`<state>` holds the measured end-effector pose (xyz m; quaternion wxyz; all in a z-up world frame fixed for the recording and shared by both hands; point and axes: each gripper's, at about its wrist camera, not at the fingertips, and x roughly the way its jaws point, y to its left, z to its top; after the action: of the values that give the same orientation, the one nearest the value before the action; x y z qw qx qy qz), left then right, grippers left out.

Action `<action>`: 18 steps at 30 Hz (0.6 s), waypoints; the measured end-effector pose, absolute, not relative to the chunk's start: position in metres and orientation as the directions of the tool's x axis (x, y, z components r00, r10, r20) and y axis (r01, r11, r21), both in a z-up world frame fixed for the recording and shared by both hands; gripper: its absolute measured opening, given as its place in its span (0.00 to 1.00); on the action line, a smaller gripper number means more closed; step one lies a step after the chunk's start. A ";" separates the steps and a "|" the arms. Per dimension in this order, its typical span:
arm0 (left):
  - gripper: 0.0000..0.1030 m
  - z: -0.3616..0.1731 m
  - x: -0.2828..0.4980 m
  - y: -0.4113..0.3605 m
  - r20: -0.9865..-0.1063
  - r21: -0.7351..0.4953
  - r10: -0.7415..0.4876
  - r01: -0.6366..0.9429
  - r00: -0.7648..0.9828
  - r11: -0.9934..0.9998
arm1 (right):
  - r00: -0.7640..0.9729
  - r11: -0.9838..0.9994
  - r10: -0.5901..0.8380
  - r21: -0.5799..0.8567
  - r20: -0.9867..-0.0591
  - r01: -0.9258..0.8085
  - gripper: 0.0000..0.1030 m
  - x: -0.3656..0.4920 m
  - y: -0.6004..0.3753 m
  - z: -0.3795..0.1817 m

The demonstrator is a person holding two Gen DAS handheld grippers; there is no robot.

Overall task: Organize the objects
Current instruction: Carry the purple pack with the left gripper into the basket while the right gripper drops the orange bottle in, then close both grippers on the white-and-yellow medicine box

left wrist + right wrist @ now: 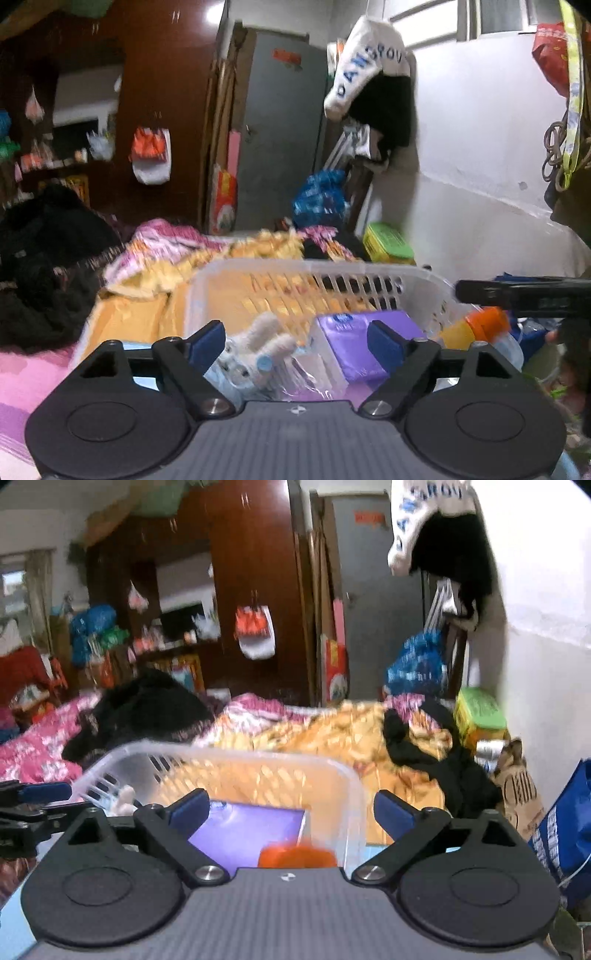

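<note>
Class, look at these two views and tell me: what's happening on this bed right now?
A person with a claw in each hand is tidying things into a clear plastic basket on the bed. In it lie a small plush rabbit, a purple tissue pack and an orange-capped bottle. The left claw and right claw both stand open just over the basket, gripping nothing.

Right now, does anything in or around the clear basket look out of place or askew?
Mostly tidy: the plush bunny and purple tissue pack lie inside the clear basket. The orange-capped bottle looks odd: it is tipped at the basket's right end, and blur hides whether it is inside. Both the left gripper and right gripper are open, holding nothing.
</note>
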<state>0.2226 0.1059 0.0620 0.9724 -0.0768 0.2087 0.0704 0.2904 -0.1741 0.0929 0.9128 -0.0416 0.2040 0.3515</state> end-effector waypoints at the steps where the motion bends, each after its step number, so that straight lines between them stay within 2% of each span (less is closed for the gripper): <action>1: 0.91 0.063 0.217 0.105 -0.399 -0.119 0.109 -0.169 0.911 0.978 | 0.676 0.745 0.632 0.058 -0.378 -0.664 0.98 0.282 -0.181 0.094; 3: 0.95 0.060 0.197 0.104 -0.351 -0.136 0.087 -0.143 0.932 0.980 | 0.673 0.725 0.664 0.057 -0.326 -0.687 1.00 0.261 -0.199 0.089; 7: 0.95 0.036 0.141 0.097 -0.265 -0.144 0.031 -0.071 0.964 0.987 | 0.620 0.656 0.738 0.073 -0.267 -0.751 1.00 0.214 -0.242 0.052; 10: 0.95 0.005 0.096 0.086 -0.221 -0.133 0.002 -0.032 0.975 0.991 | 0.567 0.610 0.782 0.126 -0.259 -0.783 1.00 0.188 -0.269 0.012; 15: 0.95 -0.027 0.055 0.067 -0.220 -0.071 -0.023 0.007 0.975 0.997 | 0.463 0.513 0.857 0.288 -0.228 -0.808 1.00 0.171 -0.293 -0.036; 18: 0.95 -0.044 0.042 0.052 -0.231 -0.048 -0.042 0.031 0.972 0.998 | 0.407 0.466 0.880 0.276 -0.246 -0.840 1.00 0.171 -0.281 -0.048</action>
<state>0.0422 0.0521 -0.0442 0.9928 -0.0218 0.1165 -0.0184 0.1711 -0.2814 -0.0479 0.8370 0.0545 0.1802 0.5138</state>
